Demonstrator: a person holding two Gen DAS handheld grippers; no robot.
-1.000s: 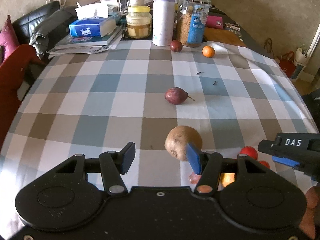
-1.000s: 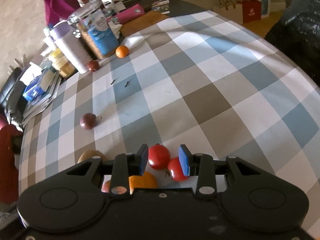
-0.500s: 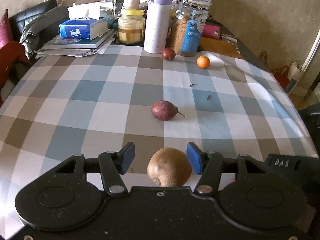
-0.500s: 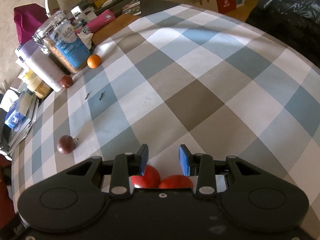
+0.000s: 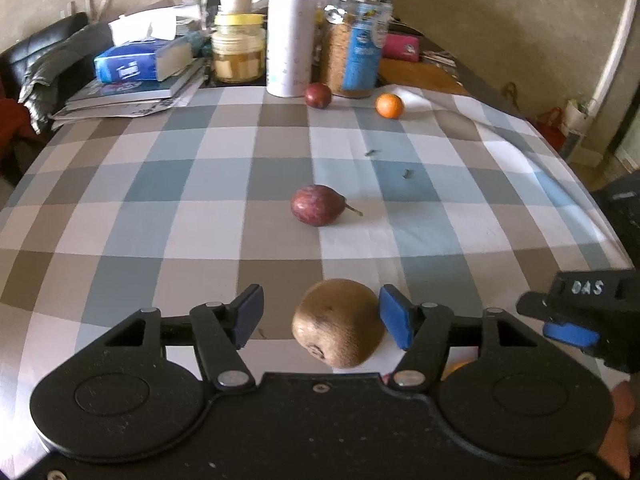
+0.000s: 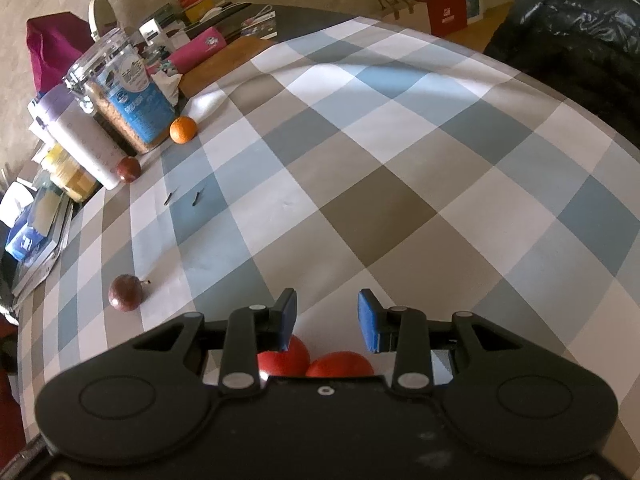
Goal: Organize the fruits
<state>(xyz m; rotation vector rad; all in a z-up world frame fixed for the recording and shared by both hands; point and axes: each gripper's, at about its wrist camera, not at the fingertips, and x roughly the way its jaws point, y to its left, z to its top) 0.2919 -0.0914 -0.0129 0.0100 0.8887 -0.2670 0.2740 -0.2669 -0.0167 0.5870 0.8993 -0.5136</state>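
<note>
A brown kiwi (image 5: 338, 322) lies on the checked tablecloth between the fingers of my open left gripper (image 5: 322, 316), close to the right pad and untouched by the left one. A purple passion fruit (image 5: 317, 210) lies further ahead and shows in the right wrist view (image 6: 125, 292) too. A second passion fruit (image 5: 318, 95) and an orange (image 5: 389, 105) lie by the jars at the back. My right gripper (image 6: 328, 318) is open and empty, just above two red tomatoes (image 6: 312, 360). It also shows at the left wrist view's right edge (image 5: 576, 316).
A white bottle (image 5: 289, 32), a cereal jar (image 5: 354, 40), a yellow-lidded jar (image 5: 238, 48), a tissue box (image 5: 140, 62) and stacked books crowd the far table edge. Two small dark bits (image 5: 407, 174) lie on the cloth. A black coat (image 6: 580, 40) is at the right.
The left gripper shifted so the kiwi sits between its fingers. The right gripper pulled back over the tomatoes, which are now mostly under its body.
</note>
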